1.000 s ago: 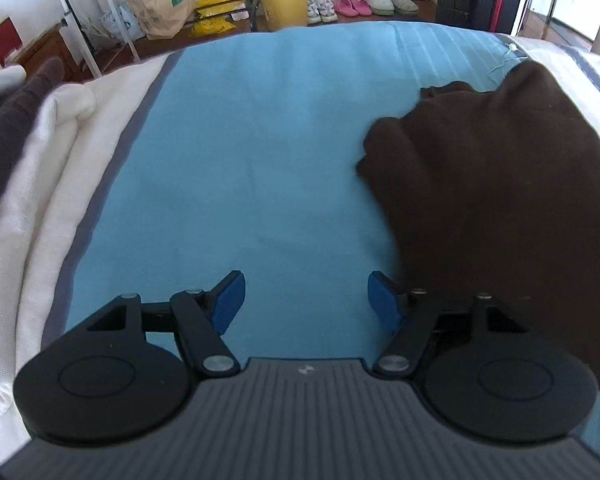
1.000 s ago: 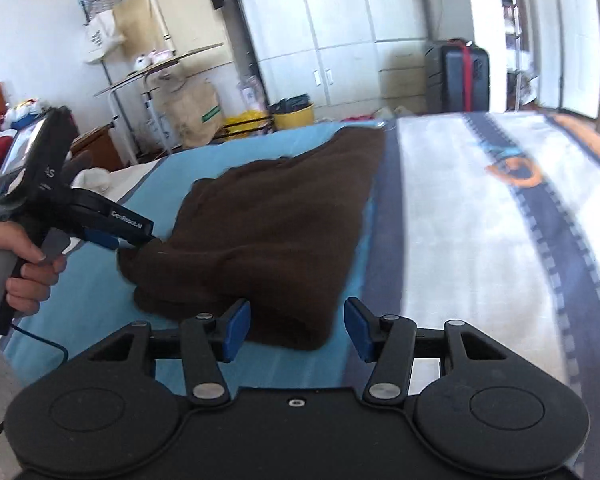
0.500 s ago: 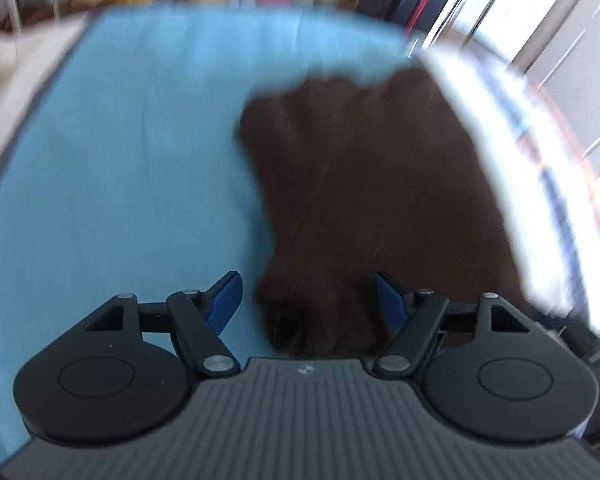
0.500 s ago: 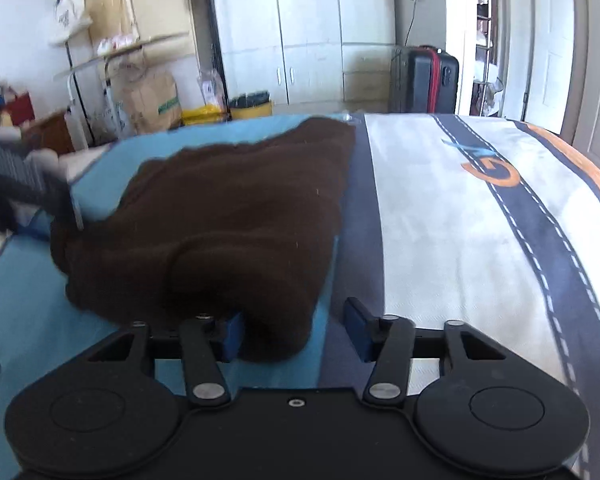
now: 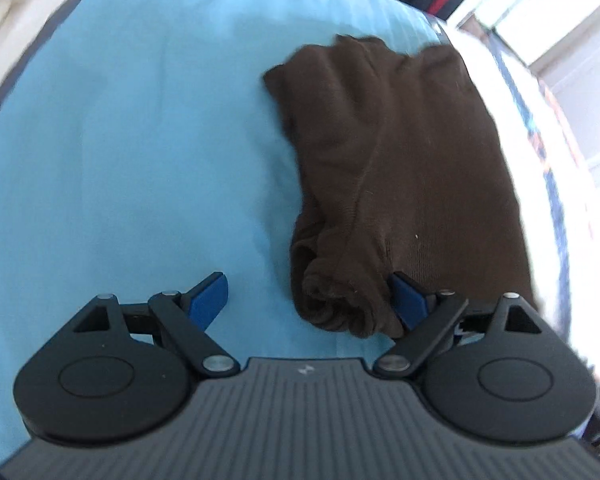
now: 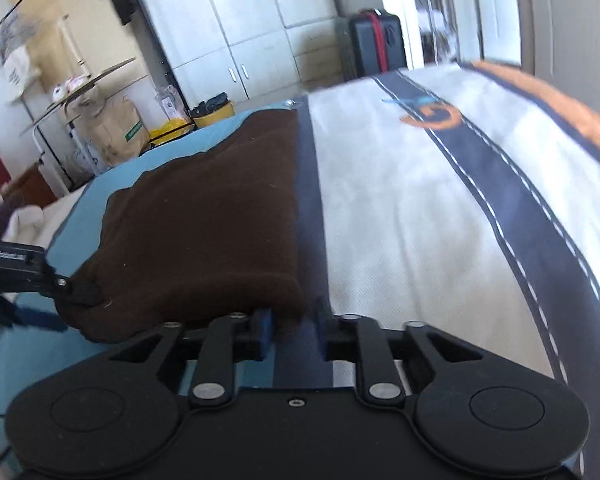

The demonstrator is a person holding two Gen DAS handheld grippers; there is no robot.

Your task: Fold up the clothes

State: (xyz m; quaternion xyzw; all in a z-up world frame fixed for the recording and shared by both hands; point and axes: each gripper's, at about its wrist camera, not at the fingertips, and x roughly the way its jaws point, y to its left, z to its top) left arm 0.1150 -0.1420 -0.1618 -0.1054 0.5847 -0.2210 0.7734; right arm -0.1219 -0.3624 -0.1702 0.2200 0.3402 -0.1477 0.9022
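A dark brown garment [image 5: 400,152] lies folded on the light blue sheet [image 5: 120,140], its right edge along the navy stripe. My left gripper [image 5: 306,280] points down at its bunched near-left corner [image 5: 340,300]. The jaws stand wide and are still opening. The cloth touches only the right pad [image 5: 408,296]. In the right wrist view the brown garment [image 6: 212,216] fills the left middle. My right gripper [image 6: 292,320] stands narrow around its near-right corner, jaws opening slightly, cloth still between the pads. A left gripper finger [image 6: 76,290] shows at the other corner.
The bed's right half is a white cover [image 6: 412,208] with navy stripes and an orange band. Beyond the bed stand a black suitcase [image 6: 374,46], white cupboards [image 6: 244,28], a yellow bin [image 6: 216,112] and a rack with bags [image 6: 112,124]. Pale clothes [image 6: 24,220] lie at the left.
The left gripper swung right from bare blue sheet onto the garment's near-left corner and its jaws widened. The right gripper's jaws narrowed from wide apart onto the near-right corner.
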